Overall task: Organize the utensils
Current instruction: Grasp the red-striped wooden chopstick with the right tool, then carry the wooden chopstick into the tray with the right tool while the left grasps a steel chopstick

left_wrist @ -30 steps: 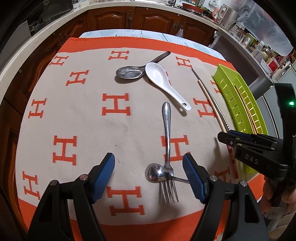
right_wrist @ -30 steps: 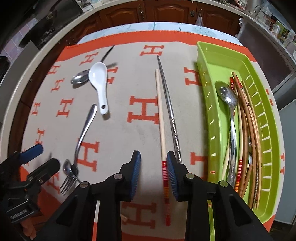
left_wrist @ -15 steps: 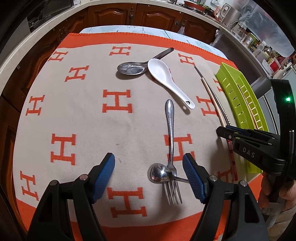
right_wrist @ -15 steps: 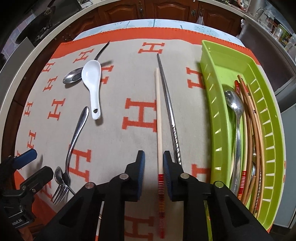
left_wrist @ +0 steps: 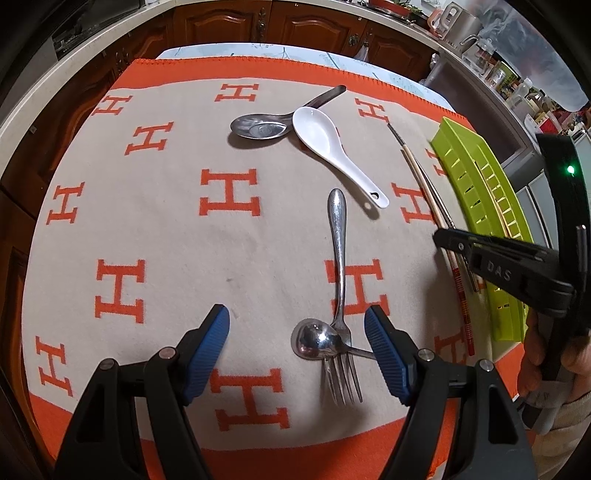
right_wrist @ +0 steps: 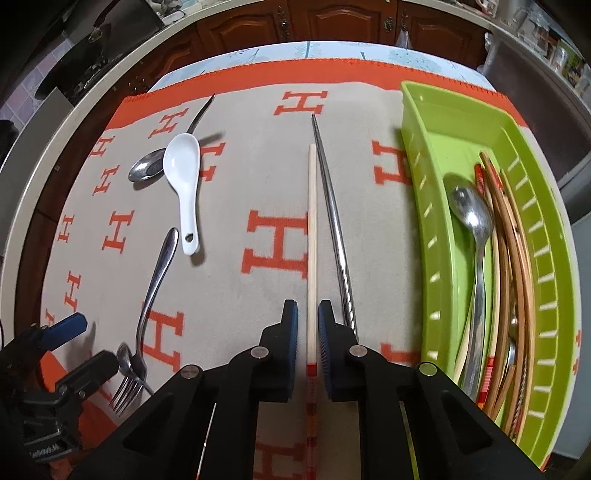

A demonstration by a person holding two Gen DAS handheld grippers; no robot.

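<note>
My right gripper [right_wrist: 308, 332] points down at the cloth. Its jaws are closing around a wooden chopstick [right_wrist: 312, 240] with a red-banded end, and a thin gap still shows at the pads. A twisted metal chopstick [right_wrist: 334, 221] lies just right of it. My left gripper [left_wrist: 297, 347] hangs open over a fork [left_wrist: 338, 240] whose tines cross a small metal spoon [left_wrist: 312, 339]. Farther back lie a white ceramic spoon [left_wrist: 325, 140] and a large metal spoon [left_wrist: 258, 127]. The green slotted tray [right_wrist: 424, 147] at the right holds a spoon and several chopsticks.
An orange and beige cloth with H marks [left_wrist: 229, 192] covers the table. Dark wooden cabinets [right_wrist: 332, 22] and a pale counter edge ring the far side. A person's hand [left_wrist: 546, 365] holds the right gripper at the table's right front corner.
The right gripper's jaws have narrowed from a wide gap to nearly touching the wooden chopstick. The left gripper has stayed open over the fork and small spoon.
</note>
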